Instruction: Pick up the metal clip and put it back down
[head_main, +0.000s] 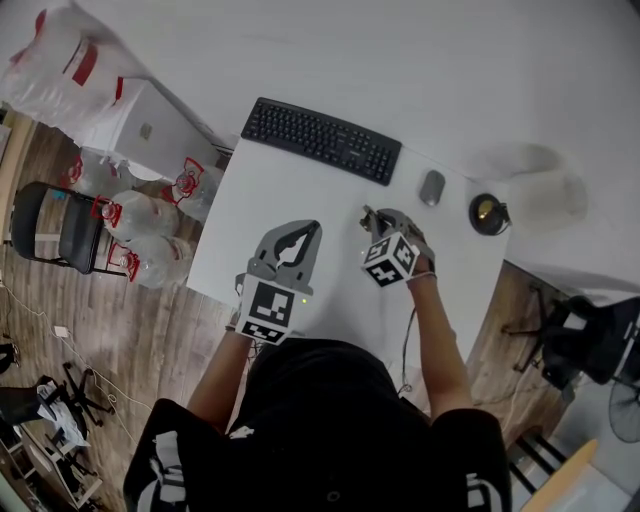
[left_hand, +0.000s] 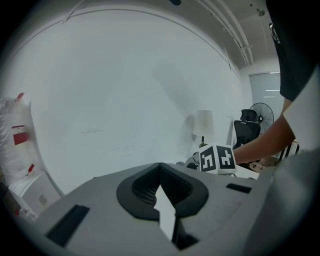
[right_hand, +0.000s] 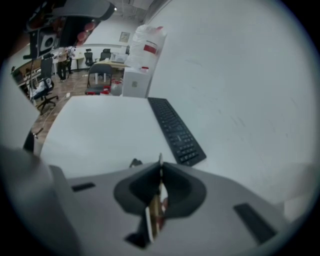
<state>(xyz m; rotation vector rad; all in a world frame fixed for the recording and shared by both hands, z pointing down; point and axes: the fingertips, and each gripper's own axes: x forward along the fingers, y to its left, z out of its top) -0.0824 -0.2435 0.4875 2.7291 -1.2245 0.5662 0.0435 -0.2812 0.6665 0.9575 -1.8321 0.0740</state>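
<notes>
The right gripper is clamped on the metal clip, whose thin edge pokes out past its tips, over the white table. The keyboard lies just ahead. The left gripper, beside it, is closed and empty.

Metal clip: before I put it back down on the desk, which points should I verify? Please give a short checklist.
1. Right gripper shut on the metal clip: ok.
2. Bare desk ahead of the right gripper: ok.
3. Keyboard away from that spot: ok.
4. Left gripper shut, empty, apart from the right gripper: ok.
5. Clip's height above the desk: cannot tell.
</notes>
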